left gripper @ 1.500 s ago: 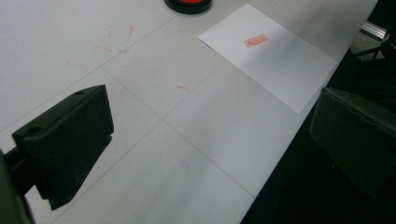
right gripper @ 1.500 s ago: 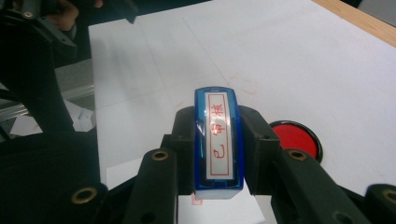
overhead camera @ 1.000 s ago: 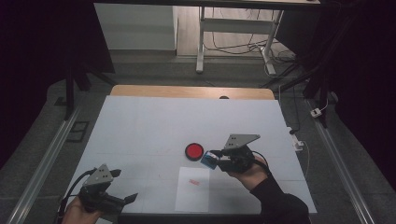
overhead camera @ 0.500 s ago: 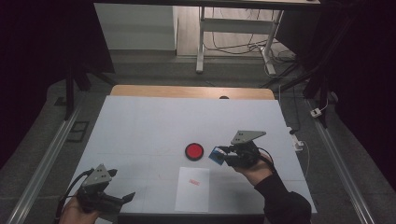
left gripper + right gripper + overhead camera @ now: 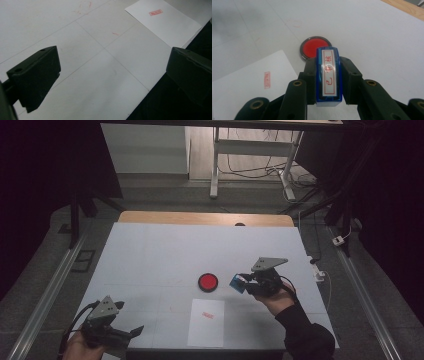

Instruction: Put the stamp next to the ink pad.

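Two grippers: right gripper (image 5: 328, 82) fingers clamp blue stamp (image 5: 329, 75) near red ink pad (image 5: 315, 48), paper sheet (image 5: 206, 322); left gripper (image 5: 112, 75) fingers apart.

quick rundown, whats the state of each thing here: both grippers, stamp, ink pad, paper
right gripper: shut on the stamp
stamp: clamped between the jaws, off the table
left gripper: open, nothing between the jaws
ink pad: uncovered, red face up
paper: flat on the table, one red stamp mark on it

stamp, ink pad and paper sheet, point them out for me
stamp (image 5: 329, 75), right gripper view, on its labelled top face
ink pad (image 5: 207, 281), high view, on its red centre
paper sheet (image 5: 206, 329), high view, on its blank lower half
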{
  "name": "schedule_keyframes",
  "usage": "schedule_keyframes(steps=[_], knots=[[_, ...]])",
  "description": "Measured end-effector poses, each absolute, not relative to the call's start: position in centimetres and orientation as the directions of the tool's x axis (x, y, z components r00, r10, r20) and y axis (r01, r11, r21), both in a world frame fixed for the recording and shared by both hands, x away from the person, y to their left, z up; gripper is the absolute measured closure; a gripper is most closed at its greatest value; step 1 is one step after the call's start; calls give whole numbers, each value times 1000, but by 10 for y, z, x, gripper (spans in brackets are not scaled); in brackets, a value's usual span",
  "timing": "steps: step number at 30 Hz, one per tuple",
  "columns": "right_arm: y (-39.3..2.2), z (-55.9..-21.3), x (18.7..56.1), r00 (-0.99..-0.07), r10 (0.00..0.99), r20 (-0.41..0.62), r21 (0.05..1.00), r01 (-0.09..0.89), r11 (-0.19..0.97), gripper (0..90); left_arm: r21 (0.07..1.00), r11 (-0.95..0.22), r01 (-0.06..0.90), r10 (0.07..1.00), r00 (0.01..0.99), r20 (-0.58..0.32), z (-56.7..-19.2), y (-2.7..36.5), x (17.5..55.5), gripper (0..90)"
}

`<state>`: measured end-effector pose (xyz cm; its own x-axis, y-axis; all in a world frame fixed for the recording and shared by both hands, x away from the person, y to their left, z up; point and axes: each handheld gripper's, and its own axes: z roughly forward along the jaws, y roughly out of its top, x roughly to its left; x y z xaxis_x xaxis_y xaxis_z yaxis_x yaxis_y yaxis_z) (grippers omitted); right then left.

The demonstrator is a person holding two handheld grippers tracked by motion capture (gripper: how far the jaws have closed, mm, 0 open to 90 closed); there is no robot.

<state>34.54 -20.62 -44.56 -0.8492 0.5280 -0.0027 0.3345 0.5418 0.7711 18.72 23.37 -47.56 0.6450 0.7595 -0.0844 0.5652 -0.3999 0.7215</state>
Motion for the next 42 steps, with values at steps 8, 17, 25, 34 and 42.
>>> schedule_keyframes(steps=[8,17,25,34,42], knots=[[-215,-450,354,-822,569,-32,751,356,556,689,717,-398,572,765,638,-85,-476,234,187,0],[-223,-455,361,-800,597,-55,737,371,565,689,713,-395,579,772,630,-83,-476,236,187,0],[-227,-461,365,-788,611,-78,720,379,581,688,710,-395,583,775,627,-83,-476,238,186,0],[-230,-470,371,-779,623,-75,703,401,587,688,706,-402,582,774,629,-78,-476,237,186,1],[-232,-480,376,-787,612,-78,689,401,604,688,705,-403,583,773,630,-79,-476,237,186,2]])
